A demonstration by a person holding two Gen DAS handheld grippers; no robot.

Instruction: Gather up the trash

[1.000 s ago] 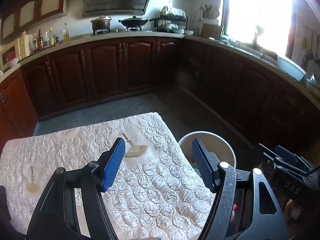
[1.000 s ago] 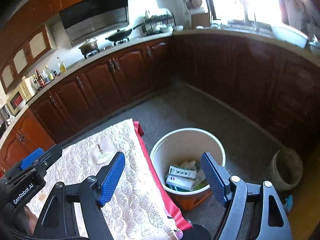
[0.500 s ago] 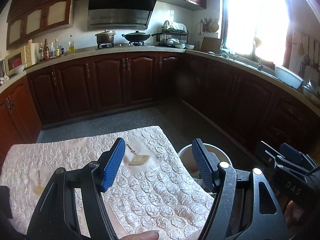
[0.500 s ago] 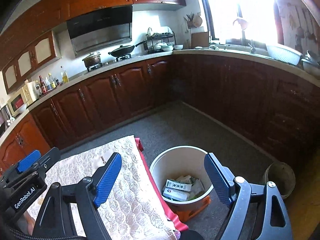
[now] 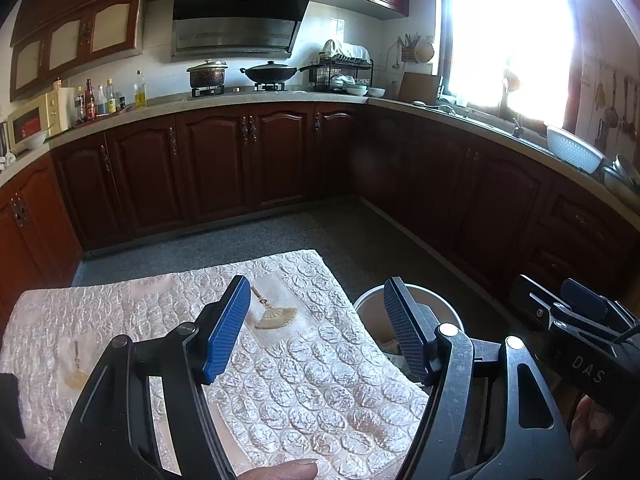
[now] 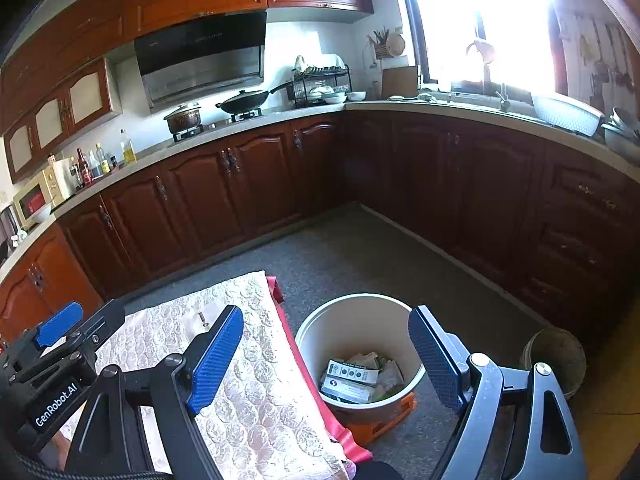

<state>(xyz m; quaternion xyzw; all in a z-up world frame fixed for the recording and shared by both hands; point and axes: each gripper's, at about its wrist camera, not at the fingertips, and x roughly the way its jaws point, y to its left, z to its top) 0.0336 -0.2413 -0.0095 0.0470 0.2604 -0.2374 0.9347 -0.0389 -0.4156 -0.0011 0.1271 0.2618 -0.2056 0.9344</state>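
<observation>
**Both tools lifted and tipped up; trash lies in the bin**

Since the earlier frame both views have risen: more of the upper cabinets and range hood now shows, and the table and bin sit lower in each picture. Over the last half of that span, neither view changes.

Left tool (image 5: pixel 316 320): its 2 blue pads stand apart at the same gap as before, nothing between them. It hangs over the near part of the table (image 5: pixel 120 312), which is covered by a pale embossed cloth (image 5: pixel 312 396) with a small fan motif (image 5: pixel 276 317). A fingertip (image 5: pixel 286 470) shows at the bottom edge of that view.

Right tool (image 6: pixel 326 356): its pads are spread wider than in the earlier frame, and they are empty. Seen between them is the cream bin (image 6: pixel 316 336), on the floor just beside the table's right edge, where a red underlayer (image 6: pixel 304 368) of the covering hangs.

Trash (image 6: pixel 358 376), small boxes and crumpled paper, lies at the bottom of the bin. A second, darker pot (image 6: pixel 554 356) stands on the floor to the right, apart from the bin.
</observation>
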